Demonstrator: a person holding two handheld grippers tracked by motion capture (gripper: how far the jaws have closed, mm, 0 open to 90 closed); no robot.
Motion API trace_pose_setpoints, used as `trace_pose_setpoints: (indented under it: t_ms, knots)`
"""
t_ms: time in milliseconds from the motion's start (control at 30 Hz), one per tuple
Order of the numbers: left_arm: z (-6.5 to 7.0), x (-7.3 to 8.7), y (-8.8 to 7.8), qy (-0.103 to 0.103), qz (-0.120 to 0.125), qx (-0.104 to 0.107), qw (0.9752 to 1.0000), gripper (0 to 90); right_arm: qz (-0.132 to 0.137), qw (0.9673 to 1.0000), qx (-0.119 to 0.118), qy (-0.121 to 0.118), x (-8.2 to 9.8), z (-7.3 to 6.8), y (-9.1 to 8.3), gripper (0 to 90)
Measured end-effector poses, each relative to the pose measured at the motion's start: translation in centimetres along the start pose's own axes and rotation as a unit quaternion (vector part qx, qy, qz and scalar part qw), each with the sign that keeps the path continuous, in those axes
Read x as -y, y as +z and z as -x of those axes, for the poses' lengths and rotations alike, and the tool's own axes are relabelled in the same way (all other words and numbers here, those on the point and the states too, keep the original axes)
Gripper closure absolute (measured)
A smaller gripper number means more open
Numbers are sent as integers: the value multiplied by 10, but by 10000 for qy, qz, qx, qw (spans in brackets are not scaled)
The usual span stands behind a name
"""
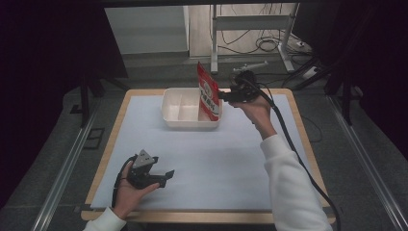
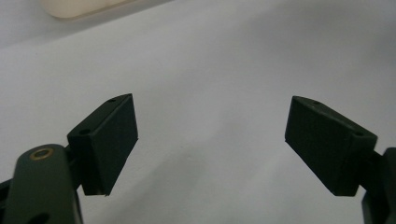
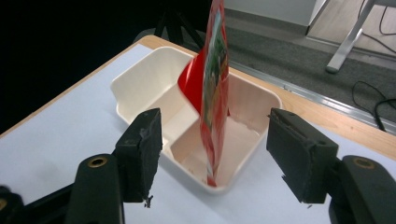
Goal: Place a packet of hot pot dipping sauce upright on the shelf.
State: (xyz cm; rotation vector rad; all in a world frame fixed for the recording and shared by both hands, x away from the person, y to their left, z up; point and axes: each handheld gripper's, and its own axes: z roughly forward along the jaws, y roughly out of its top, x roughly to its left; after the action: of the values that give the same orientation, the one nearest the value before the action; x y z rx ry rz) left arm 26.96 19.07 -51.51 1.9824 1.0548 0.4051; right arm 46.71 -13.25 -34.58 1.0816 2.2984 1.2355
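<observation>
Pale blue matting covers the table [image 1: 202, 163]. At twelve o'clock, the raised right gripper [image 1: 222, 96] has its jaws wide, clear of the red pouch [image 1: 208, 91] standing in the white tray [image 1: 169, 111]. At seven o'clock, the left gripper [image 1: 168, 175] rests low, jaws apart, empty.

In the right gripper view, the top of the red pouch [image 3: 213, 93] is cut off by the upper edge, and its print is blurred beyond reading. The tray [image 3: 140, 81] wall directly behind the pouch is hidden by it. In the left gripper view, the tray [image 2: 77, 7] ahead of the jaws is cropped to a blurred corner.
</observation>
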Motion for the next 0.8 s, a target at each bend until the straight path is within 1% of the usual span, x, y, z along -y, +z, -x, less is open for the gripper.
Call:
trace_pose_setpoints:
  t_ms: [33,67,100,133,167,200,233,267,433,533,633,800]
  knots:
    - [0,0,0,8,22,-9,10000,164,23,10000,3,-35,4,-1,-5,352]
    - [0,0,0,8,22,-9,10000,164,23,10000,3,-35,4,-1,-5,352]
    - [1,0,0,20,40,-14,10000,164,33,10000,-8,-53,8,-1,-11,350]
    - [1,0,0,21,53,-17,10000,165,64,10000,-28,-68,17,-1,-22,350]
    - [2,0,1,18,75,-19,10000,165,81,9999,-51,-76,22,-1,-28,350]
    - [2,0,1,18,75,-19,10000,164,81,9999,-51,-76,22,-1,-28,350]
    - [4,0,1,36,66,-10,10000,165,115,9998,-119,-73,33,-1,-38,350]
    - [4,0,1,39,67,-13,10000,165,140,9998,-141,-47,39,-1,-43,350]
    - [7,-1,3,76,48,-13,10000,164,215,9993,-292,-2,73,-1,-60,350]
    - [8,-1,5,104,18,-8,9999,165,322,9987,-387,45,90,1,-69,350]
    - [9,0,6,113,-2,-1,9999,165,405,9982,-420,115,107,4,-79,350]
    - [9,0,6,100,1,18,9999,164,388,9986,-357,50,140,6,-92,350]
